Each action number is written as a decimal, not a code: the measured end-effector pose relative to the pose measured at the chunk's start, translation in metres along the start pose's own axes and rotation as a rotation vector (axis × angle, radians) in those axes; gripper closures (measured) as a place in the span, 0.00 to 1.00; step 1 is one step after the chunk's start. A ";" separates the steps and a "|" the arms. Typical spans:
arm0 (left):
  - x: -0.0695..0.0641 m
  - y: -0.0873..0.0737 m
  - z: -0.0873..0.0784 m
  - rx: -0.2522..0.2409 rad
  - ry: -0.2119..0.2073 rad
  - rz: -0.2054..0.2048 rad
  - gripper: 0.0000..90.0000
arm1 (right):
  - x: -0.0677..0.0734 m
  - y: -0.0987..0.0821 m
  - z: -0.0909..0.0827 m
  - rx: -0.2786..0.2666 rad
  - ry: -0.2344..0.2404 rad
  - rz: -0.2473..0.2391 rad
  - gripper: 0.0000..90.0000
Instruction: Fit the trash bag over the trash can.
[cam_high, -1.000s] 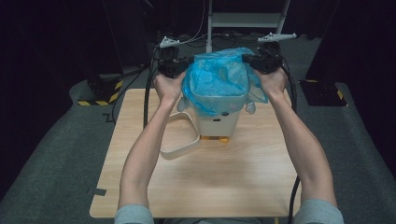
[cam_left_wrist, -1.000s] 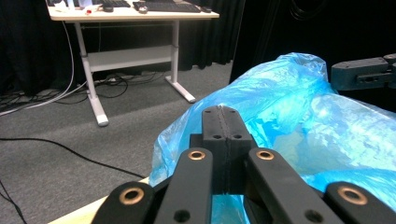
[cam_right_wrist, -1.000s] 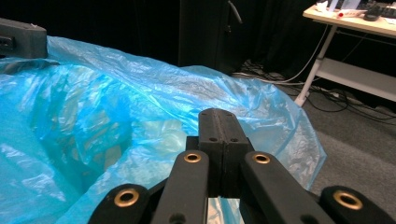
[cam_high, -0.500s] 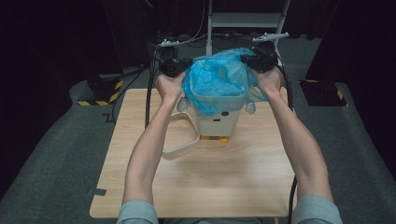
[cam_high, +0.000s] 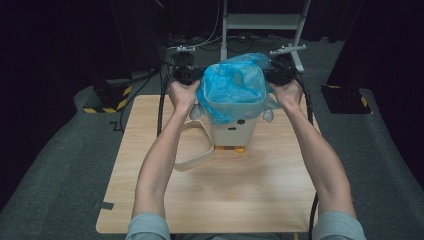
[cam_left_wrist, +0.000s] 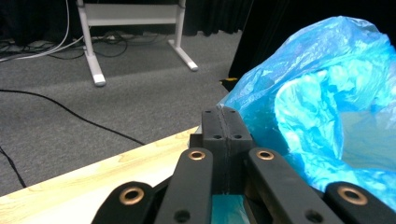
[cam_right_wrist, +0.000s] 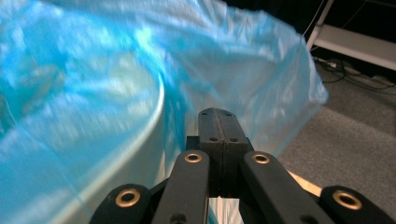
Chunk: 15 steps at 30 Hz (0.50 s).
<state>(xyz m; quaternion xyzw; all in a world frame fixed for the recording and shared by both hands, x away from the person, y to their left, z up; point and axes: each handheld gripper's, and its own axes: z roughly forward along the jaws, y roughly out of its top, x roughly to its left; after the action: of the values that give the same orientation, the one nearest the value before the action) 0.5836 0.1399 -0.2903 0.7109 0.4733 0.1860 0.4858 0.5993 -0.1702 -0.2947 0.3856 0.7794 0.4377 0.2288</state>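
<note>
Forearms in grey sleeves reached from the near edge across the pale wooden table (cam_high: 210, 200). A loose cream loop-shaped frame (cam_high: 192, 150) lay on the wood just left of a cream plastic waste bin (cam_high: 235, 127), which stood near the table's far edge and carried a small printed face and orange feet. No lettering could be read on it. A crinkled translucent blue plastic bag (cam_high: 231, 85) lined the bin, its rim folded over the top edge.

The left gripper (cam_high: 187, 75) and right gripper (cam_high: 279, 75) sat at opposite sides of the bag's rim. In each gripper view the black jaws stood pressed together, blue film showing below them at the bottom edge, so each was clamped on the bag. Against the frames a second before, both hands had sunk a little and the bag sat lower over the bin. Beyond the table stood a white metal stand (cam_high: 260, 22) on grey carpet.
</note>
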 end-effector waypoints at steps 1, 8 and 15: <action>0.000 -0.001 0.001 0.008 0.001 0.009 1.00 | 0.000 -0.002 0.000 0.002 0.002 0.004 1.00; 0.001 -0.007 0.008 0.043 -0.006 0.006 1.00 | 0.000 -0.018 0.006 0.024 0.012 0.012 1.00; 0.001 -0.017 0.012 0.061 -0.006 0.008 1.00 | 0.004 -0.027 0.013 0.047 0.021 0.005 1.00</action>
<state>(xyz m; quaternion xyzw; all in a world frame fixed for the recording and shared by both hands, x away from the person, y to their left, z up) 0.5849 0.1359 -0.3106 0.7276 0.4746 0.1714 0.4647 0.5949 -0.1694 -0.3244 0.3881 0.7910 0.4237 0.2103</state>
